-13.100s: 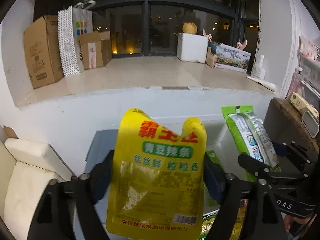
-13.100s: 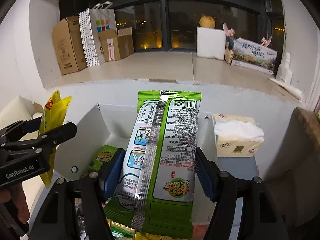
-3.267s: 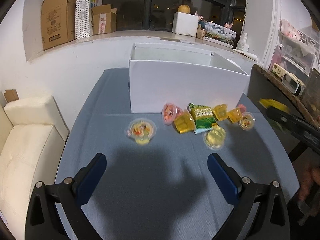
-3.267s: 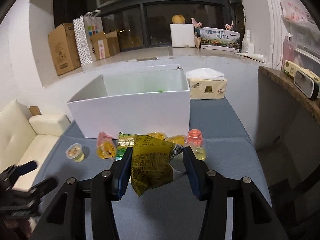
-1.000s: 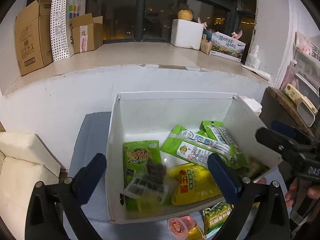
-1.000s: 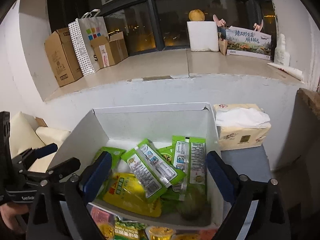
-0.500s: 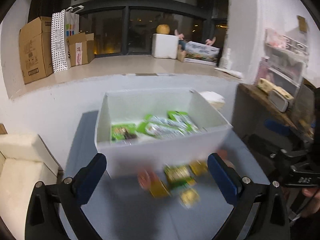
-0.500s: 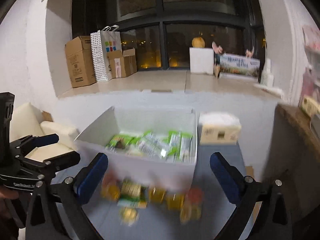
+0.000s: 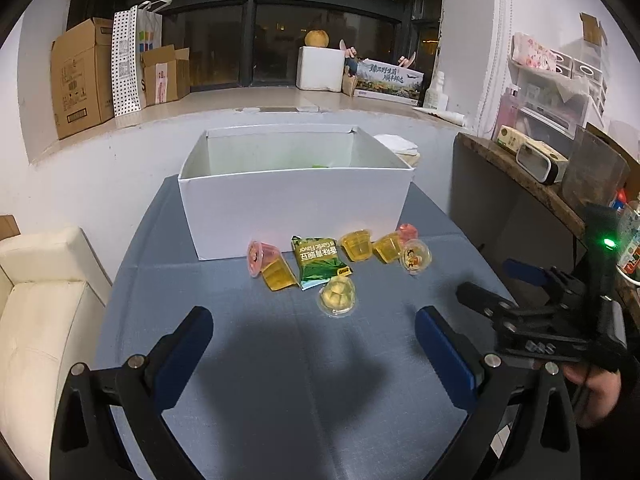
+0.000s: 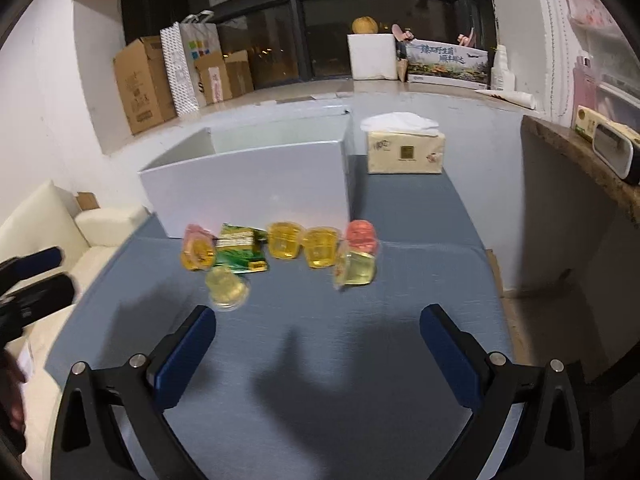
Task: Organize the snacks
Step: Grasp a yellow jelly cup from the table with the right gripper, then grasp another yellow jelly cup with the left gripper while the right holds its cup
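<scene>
I have both the left hand-held gripper [image 9: 312, 336] and the right hand-held gripper [image 10: 318, 332] spread wide above the desk [image 9: 280, 380], holding nothing. The green snack packet [image 9: 320, 261] and jelly cups [image 9: 337, 295] lie just before the white box [image 9: 294, 204].

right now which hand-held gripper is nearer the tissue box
Right. The tissue box sits behind the white box's right end, on the right hand-held gripper's side. The left hand-held gripper is further left; from its view the tissue box is mostly hidden behind the white box.
</scene>
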Demonstrator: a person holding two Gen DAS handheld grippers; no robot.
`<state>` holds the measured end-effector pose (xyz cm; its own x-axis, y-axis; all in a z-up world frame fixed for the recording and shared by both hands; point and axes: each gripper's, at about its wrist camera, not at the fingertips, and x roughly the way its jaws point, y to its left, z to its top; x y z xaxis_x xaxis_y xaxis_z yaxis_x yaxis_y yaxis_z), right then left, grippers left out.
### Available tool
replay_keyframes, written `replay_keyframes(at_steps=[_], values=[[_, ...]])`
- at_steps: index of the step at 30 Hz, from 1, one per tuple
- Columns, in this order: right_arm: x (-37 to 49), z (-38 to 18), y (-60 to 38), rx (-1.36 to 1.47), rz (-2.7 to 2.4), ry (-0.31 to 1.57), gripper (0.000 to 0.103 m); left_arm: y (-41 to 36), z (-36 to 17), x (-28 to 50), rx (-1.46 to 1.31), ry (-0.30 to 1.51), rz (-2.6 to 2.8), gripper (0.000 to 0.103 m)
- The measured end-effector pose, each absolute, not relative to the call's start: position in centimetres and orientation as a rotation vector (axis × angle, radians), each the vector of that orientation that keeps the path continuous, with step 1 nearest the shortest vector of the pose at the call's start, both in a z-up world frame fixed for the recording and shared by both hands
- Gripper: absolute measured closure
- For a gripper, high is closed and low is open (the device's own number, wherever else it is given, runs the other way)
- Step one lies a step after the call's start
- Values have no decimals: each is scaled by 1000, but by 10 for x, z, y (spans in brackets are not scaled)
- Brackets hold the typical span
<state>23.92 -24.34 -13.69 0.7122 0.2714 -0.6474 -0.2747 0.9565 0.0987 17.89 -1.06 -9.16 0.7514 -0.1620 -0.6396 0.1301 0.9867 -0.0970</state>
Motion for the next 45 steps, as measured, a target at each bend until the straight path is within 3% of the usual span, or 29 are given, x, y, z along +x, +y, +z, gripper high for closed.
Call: replay_keyframes(at_steps=[13,17,20,23,34,45], values=[[332,-180,-225,-5,244,849,3,-5,-105,187,-33,734,-132,0],[352,-196,-224,14,225,913,36,4,-110,188,-39,746,-114,0],[355,-198,-223,15,239,893,39,9,-116,190,-38,760,-104,0],[355,-197,-226,29,230,898,66,9,-120,191,-40,769,-102,0],[310,-175,-227,5,275,835,69,6,-128,205,-36,782,-90,0],[240,-142,-217,-36,329,736,69,18,-150,275,-55,825,-14,0]])
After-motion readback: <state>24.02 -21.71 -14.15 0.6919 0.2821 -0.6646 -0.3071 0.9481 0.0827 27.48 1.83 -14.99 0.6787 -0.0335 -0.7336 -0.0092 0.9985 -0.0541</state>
